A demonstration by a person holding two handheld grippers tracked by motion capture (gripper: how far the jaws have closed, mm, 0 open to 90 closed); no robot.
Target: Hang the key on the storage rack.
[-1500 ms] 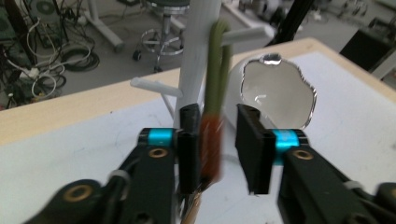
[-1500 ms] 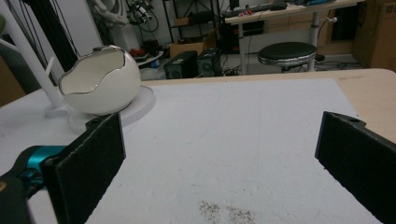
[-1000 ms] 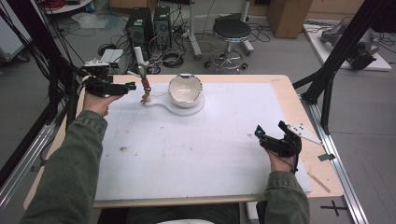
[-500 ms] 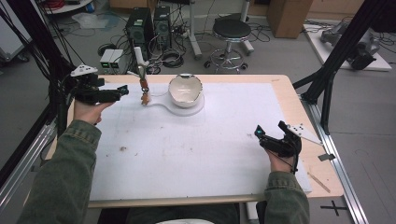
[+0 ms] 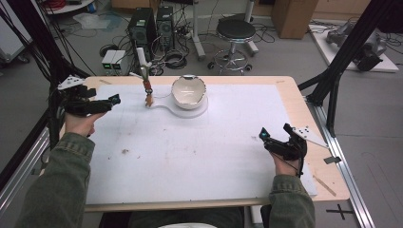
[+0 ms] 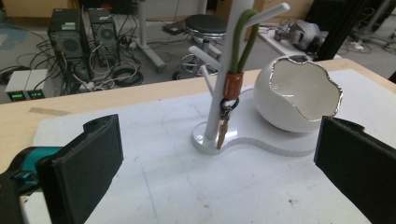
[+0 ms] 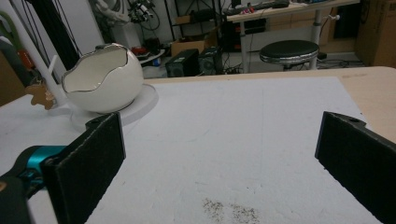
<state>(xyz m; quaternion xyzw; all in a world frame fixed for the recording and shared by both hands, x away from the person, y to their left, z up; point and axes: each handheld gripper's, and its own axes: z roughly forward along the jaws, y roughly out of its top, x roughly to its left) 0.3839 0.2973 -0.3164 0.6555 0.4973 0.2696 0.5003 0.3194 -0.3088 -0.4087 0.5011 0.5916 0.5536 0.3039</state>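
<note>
Both grippers, left (image 5: pixel 113 99) and right (image 5: pixel 262 137), are gaping empty; snagging the green-looped keyring (image 6: pixel 229 100) risks toppling its white branched stand (image 6: pixel 215 108).

Even, soft indoor light; faint shadows on the white-covered wooden table (image 5: pixel 190 156); both gripper views slightly blurred, grainy.
</note>
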